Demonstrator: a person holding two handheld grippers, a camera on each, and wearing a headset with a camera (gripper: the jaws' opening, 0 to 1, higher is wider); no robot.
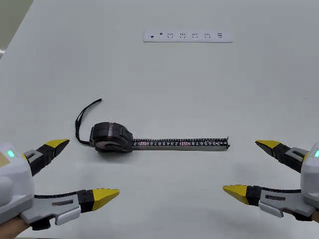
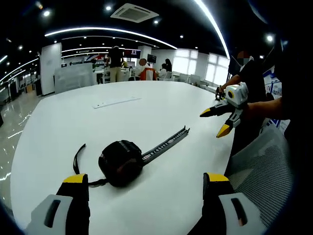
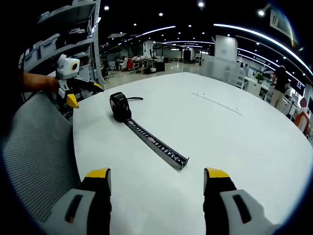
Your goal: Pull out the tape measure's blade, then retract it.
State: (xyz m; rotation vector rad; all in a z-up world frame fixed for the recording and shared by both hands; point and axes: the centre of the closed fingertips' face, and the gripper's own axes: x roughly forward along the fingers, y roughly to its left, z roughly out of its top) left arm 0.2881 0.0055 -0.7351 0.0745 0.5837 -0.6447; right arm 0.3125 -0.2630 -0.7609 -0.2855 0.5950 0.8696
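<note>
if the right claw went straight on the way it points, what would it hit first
Likely the free end of the blade, straight ahead of the right claw; height unclear.

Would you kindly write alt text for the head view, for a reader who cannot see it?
A black tape measure lies on a white table with its blade pulled out to the right. Both open, the left gripper and right gripper hover on either side, touching nothing; a power strip lies beyond.
</note>
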